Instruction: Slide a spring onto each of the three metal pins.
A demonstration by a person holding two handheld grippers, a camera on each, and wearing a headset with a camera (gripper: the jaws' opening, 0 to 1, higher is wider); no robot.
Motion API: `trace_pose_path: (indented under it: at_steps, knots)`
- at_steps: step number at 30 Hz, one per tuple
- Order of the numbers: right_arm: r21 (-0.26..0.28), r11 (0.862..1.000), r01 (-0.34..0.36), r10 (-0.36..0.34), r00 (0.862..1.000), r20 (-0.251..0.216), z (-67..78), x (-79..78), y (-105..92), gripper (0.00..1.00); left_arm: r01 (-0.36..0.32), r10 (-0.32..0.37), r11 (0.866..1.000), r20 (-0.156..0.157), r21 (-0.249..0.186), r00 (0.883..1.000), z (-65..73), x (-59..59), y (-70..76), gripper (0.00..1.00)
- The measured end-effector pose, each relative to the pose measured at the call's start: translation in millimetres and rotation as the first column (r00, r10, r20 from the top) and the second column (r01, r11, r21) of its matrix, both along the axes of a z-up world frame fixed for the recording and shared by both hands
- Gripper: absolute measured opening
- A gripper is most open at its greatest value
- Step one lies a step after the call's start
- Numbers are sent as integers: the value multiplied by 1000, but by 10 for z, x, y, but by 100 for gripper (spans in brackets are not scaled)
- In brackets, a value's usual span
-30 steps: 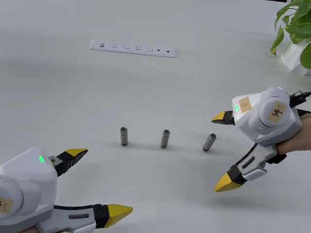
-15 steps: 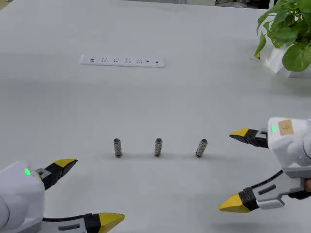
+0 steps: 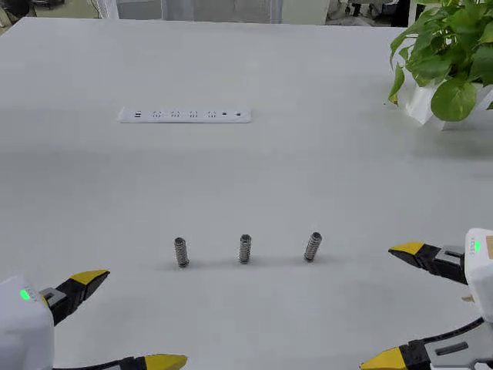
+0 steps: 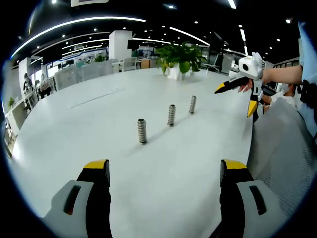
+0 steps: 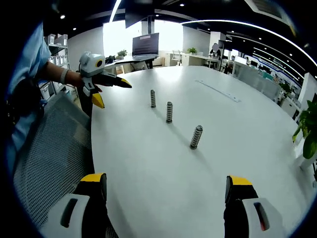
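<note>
Over the white tabletop (image 3: pixel 308 154) the yellow-tipped right gripper (image 3: pixel 391 304) and left gripper (image 3: pixel 135 317) have drawn back to the frame's bottom corners, both spread wide and empty, while three grey coil springs (image 3: pixel 245 248) stand upright in a row at lower centre between them, neither gripper clearly nearer.

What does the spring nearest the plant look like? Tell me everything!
The spring is a small grey metal coil with tight rings, standing on the white table at the right end of a row of three. It leans a little, its top tipped right in the head view. Only the table touches it; the open right claw hangs apart.
</note>
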State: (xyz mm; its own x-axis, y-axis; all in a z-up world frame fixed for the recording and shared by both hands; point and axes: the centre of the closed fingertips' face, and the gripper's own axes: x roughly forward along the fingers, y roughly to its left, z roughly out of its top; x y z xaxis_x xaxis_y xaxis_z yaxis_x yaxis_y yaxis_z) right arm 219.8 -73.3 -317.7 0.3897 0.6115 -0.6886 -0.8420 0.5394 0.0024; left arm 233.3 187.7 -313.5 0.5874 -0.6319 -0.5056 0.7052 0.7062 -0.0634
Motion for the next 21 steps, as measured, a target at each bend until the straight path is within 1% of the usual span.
trace_pose_path:
  at_steps: [3,10,14,19,21]
  knots:
    - [9,999,32,-32,999,1,3,-13,-50,99,-5,6,1000,-2,6,1000,-13,-6,42,91]
    - [43,996,77,-77,997,-6,9,-61,-81,99,-10,10,1000,-4,0,1000,0,-21,38,91]
    - [55,995,88,-88,996,-14,7,-83,-79,99,-11,11,1000,-5,-1,1000,0,-26,34,91]
    - [64,993,103,-103,995,-12,18,-93,-91,99,-6,6,1000,-7,-2,1000,-10,-27,25,91]
    - [76,991,110,-109,994,-16,29,-96,-88,99,-3,3,1000,-7,-1,1000,-14,-21,24,91]
